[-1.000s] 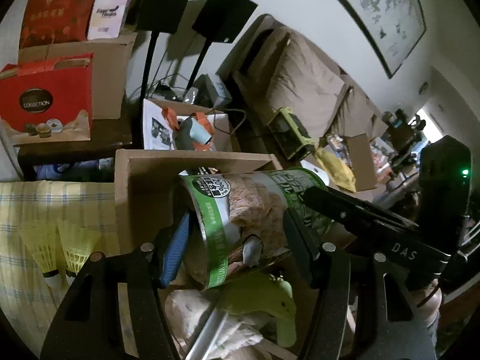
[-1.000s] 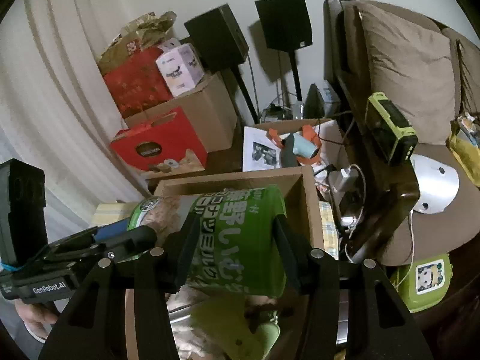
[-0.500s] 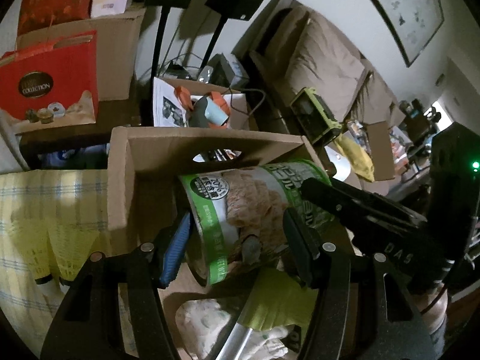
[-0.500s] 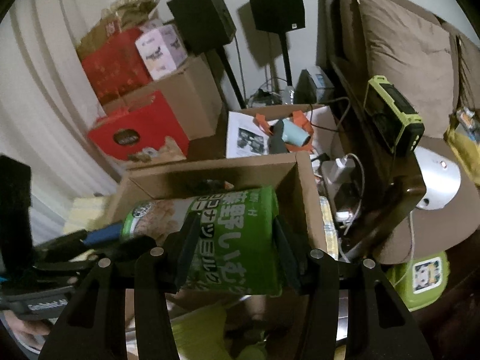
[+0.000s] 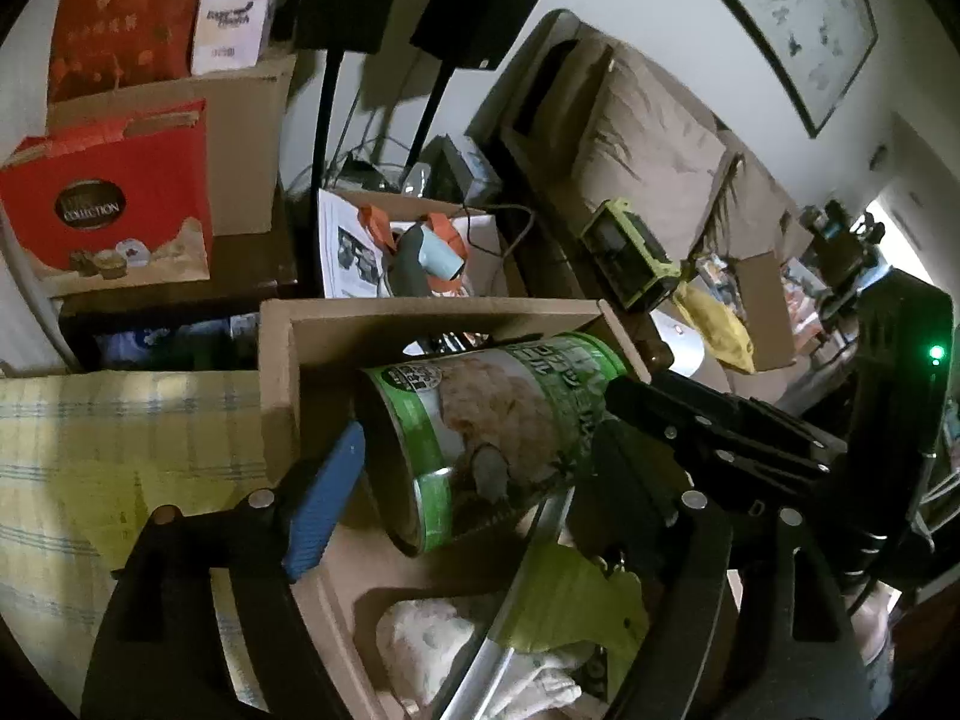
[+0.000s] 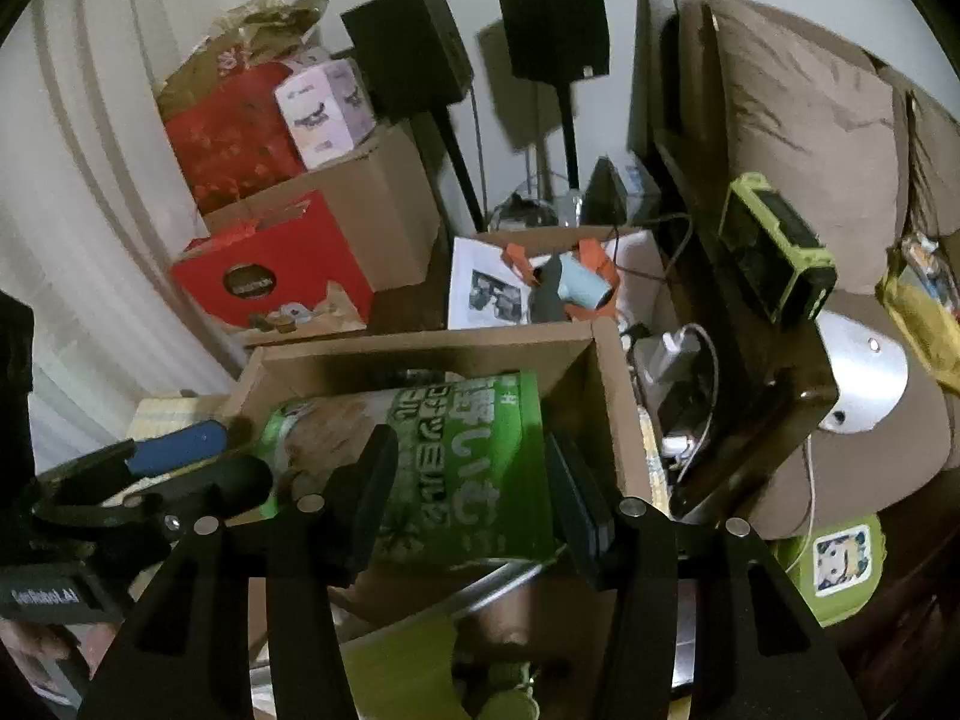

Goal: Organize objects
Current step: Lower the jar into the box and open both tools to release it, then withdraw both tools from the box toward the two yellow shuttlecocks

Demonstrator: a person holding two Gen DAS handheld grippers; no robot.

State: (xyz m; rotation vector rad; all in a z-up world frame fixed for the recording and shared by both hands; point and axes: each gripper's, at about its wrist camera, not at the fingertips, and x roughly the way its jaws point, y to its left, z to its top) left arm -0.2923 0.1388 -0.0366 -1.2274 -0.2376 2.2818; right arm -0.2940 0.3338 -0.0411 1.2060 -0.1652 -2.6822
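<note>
A brown sofa [image 6: 798, 138] with loose back cushions fills the right side of the room. On its dark arm sits a lime-green and black device [image 6: 774, 246].

In front of it stands an open cardboard box [image 5: 420, 324], its near wall cut off by the frame. Inside it lie a pale cloth [image 5: 432, 642], a yellow-green item [image 5: 570, 606] and a metal rod [image 5: 516, 594].

Behind the box, against the wall, are a taller carton [image 6: 372, 210] with a red gift bag [image 6: 270, 270] leaning on its front, and two black speakers on stands [image 6: 552, 24].

A green-labelled can [image 6: 462, 468] lies on its side over the box's open top, its printed end toward the left wrist camera.

The right hand-held gripper [image 6: 468, 492] pinches the can across its body, one pad on each side.

The left hand-held gripper [image 5: 468, 480] is at the can's other end. Its jaws have just been opening, and they now stand spread. The blue pad [image 5: 324, 498] is clear of the can's rim on one side, with the can between the two fingers.

A yellow checked cloth [image 5: 120, 450] lies to the left of the box.
</note>
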